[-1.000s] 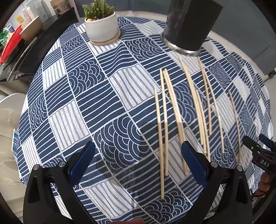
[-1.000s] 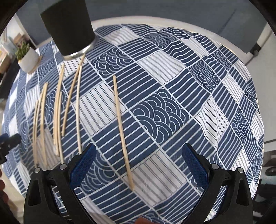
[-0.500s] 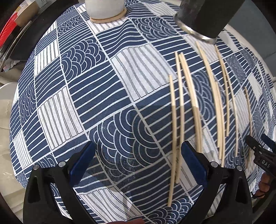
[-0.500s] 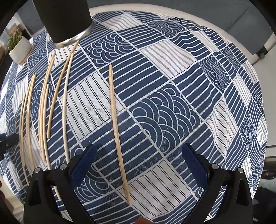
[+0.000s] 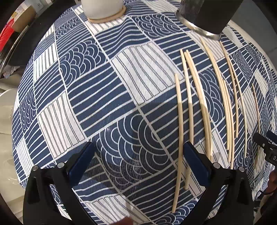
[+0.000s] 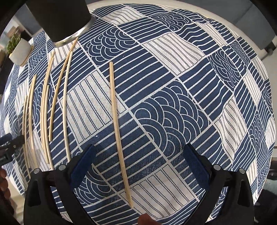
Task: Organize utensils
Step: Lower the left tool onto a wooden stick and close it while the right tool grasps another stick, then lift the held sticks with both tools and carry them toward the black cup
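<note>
Left gripper [image 5: 138, 159]: spread wide, holding nothing, low over the tabletop [image 5: 103, 97]. Nearest chopstick [image 5: 180, 131] lies just inside its right finger and runs ahead and away from the gripper. Two more chopsticks [image 5: 199, 97] sit just right of that finger, outside the gap. Another bunch [image 5: 228, 110] lies further right, well outside.

Cup [image 5: 207, 15], dark with a metal rim, stands far ahead and to the right of the left gripper. Plant pot [image 5: 102, 8] stands far ahead, slightly left.

Right gripper [image 6: 138, 159]: also spread wide, empty. Lone chopstick [image 6: 117, 131] lies between its fingers, left of centre, with the near end close to the gripper body. Same cup [image 6: 60, 19] stands far ahead and to the left.

Judgement: the step is picking a chopstick, then dropping it in the cup.

- Left: shift right so the nearest chopstick is centred in the gap, otherwise the right finger lands on it or drags the neighbours.
- Right: cleaner pick, nothing beside it. Nudge left to centre.
- Close across the stick, near its middle, so it doesn't swing.
- Pads must nearly touch the cloth; the stick is thin and may roll, and the cloth may bunch.
- Take one stick at a time and tip it upright before the cup.
</note>
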{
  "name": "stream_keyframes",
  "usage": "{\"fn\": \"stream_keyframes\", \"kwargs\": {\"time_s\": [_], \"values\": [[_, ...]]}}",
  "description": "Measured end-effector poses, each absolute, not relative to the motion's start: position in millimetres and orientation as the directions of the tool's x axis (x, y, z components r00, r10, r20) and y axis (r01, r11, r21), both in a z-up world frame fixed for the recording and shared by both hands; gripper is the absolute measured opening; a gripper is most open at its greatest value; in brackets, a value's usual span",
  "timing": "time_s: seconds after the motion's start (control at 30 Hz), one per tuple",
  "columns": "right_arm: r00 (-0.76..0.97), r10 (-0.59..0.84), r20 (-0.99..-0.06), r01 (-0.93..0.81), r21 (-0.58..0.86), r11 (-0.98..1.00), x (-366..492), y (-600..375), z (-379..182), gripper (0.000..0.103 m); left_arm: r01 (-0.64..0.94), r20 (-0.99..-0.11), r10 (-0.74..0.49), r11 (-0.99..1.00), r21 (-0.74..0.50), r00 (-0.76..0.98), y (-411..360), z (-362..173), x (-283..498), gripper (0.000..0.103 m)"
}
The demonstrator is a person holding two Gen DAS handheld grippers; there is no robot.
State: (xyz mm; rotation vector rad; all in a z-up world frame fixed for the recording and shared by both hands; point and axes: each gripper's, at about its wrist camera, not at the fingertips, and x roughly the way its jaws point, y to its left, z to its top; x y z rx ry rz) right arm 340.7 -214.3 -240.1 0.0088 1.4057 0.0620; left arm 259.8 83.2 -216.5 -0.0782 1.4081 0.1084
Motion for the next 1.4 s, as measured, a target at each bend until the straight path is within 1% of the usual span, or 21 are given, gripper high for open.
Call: {"fn": "stream_keyframes", "kwargs": {"time_s": [0.1,0.3,0.33,0.37,0.4,0.47,0.5,0.57,0.6,0.63,0.67,0.7,0.77,0.83,0.93,1.1,1.2,1.4], "values": [[0.180,0.044,-0.983,-0.026,0.040,0.999,340.4,-218.9,-239.6,0.097,-0.101,-0.971,0.036,0.995,0.012,0.234,81.4,-214.0,248.8,0.099],[0.122,0.045,-0.992,-0.064,0.037,0.997,352.5,-214.2,-243.3,0.095,-0.111,-0.976,0.034,0.994,0.010,0.216,79.4,-215.0,250.1,0.099],[0.124,0.044,-0.991,-0.066,0.036,0.997,354.9,-213.3,-239.9,0.088,-0.103,-0.976,0.034,0.995,0.012,0.216,79.8,-214.8,250.3,0.099],[0.129,0.043,-0.991,-0.066,0.035,0.997,358.5,-214.2,-234.8,0.078,-0.091,-0.976,0.032,0.996,0.012,0.216,80.3,-214.7,250.5,0.099],[0.136,0.043,-0.990,-0.062,0.035,0.997,360.8,-216.6,-231.8,0.072,-0.087,-0.976,0.030,0.996,0.012,0.216,82.4,-213.9,249.4,0.098],[0.141,0.042,-0.989,-0.068,0.033,0.997,361.2,-219.7,-221.4,0.044,-0.077,-0.977,0.029,0.997,0.013,0.213,87.2,-212.9,248.7,0.094],[0.141,0.045,-0.989,-0.075,0.035,0.997,361.2,-222.7,-217.5,0.037,-0.078,-0.977,0.027,0.997,0.010,0.211,92.2,-214.5,247.7,0.093],[0.136,0.045,-0.990,-0.099,0.031,0.995,365.1,-223.2,-215.3,0.012,-0.080,-0.977,0.026,0.997,0.009,0.212,99.2,-213.0,246.6,0.081],[0.135,0.039,-0.990,-0.106,0.024,0.994,366.0,-223.3,-214.6,0.007,-0.086,-0.977,0.025,0.996,0.007,0.212,103.9,-211.5,246.2,0.077],[0.136,0.026,-0.990,-0.117,0.010,0.993,365.8,-223.3,-213.5,0.005,-0.092,-0.977,0.027,0.996,0.007,0.212,109.1,-209.6,245.6,0.066],[0.138,0.020,-0.990,-0.123,0.003,0.992,366.3,-224.6,-213.1,0.005,-0.095,-0.977,0.026,0.995,0.006,0.210,113.3,-208.7,244.8,0.054],[0.139,0.023,-0.990,-0.122,0.006,0.993,367.5,-227.3,-212.8,0.005,-0.095,-0.978,0.025,0.995,0.005,0.206,118.8,-208.2,244.9,0.047],[0.138,0.029,-0.990,-0.101,0.015,0.995,367.8,-233.8,-212.6,0.004,-0.092,-0.982,0.017,0.996,0.000,0.190,129.4,-207.4,242.4,0.019],[0.134,0.041,-0.990,-0.069,0.032,0.997,368.5,-243.5,-212.1,0.004,-0.095,-0.984,0.001,0.995,-0.016,0.177,137.1,-209.8,239.5,0.006],[0.141,0.080,-0.987,-0.033,0.076,0.997,364.5,-257.2,-207.4,0.004,-0.107,-0.985,0.004,0.994,-0.014,0.173,145.4,-211.4,231.4,0.005],[0.160,0.096,-0.982,-0.012,0.096,0.995,351.7,-272.0,-197.4,0.005,-0.151,-0.987,-0.011,0.988,-0.035,0.159,155.0,-212.3,213.2,0.005],[0.178,0.105,-0.978,-0.017,0.104,0.994,342.1,-277.4,-190.2,0.005,-0.181,-0.986,-0.028,0.982,-0.058,0.162,160.8,-210.7,200.1,0.005],[0.222,0.122,-0.967,-0.037,0.117,0.992,305.9,-263.9,-182.5,0.005,-0.205,-0.983,-0.011,0.978,-0.049,0.181,169.8,-202.7,174.4,0.005]]}}
